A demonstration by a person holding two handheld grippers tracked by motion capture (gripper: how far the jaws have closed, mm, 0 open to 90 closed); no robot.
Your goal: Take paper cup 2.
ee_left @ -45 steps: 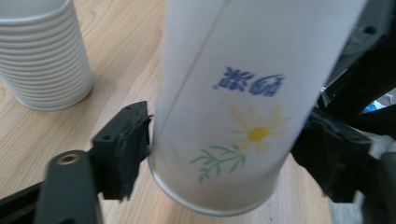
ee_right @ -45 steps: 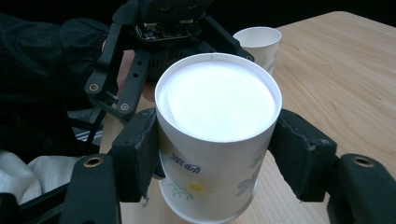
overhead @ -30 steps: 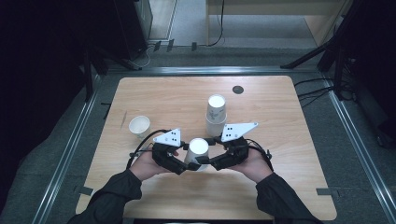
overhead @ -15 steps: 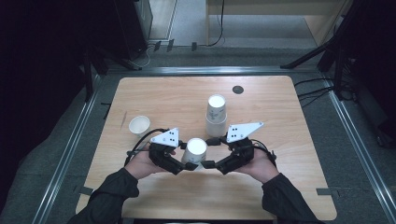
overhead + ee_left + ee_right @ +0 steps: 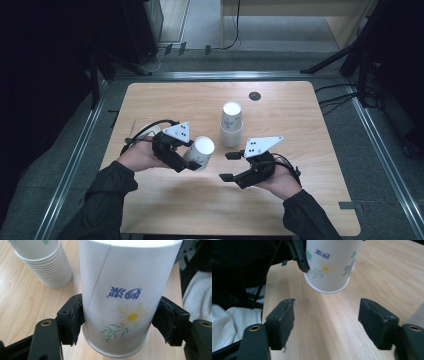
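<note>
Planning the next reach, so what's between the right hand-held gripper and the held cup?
Only bare table. The right gripper view shows wood between the right hand-held gripper and the cup.

Near half of worktop [image 5: 165, 210] bare, open passage between and behind both hands. Cup stack [image 5: 232, 125] stands mid-worktop, just beyond right gripper [image 5: 230, 166]; blocks straight forward reach there. Held cup [image 5: 199, 152], clamped in left gripper [image 5: 192, 159], occupies gap left of stack. Right gripper fingers [image 5: 282, 320] spread, nothing between them. Far left and far right of worktop free. Small dark disc [image 5: 255, 95] near far edge, flat.
</note>
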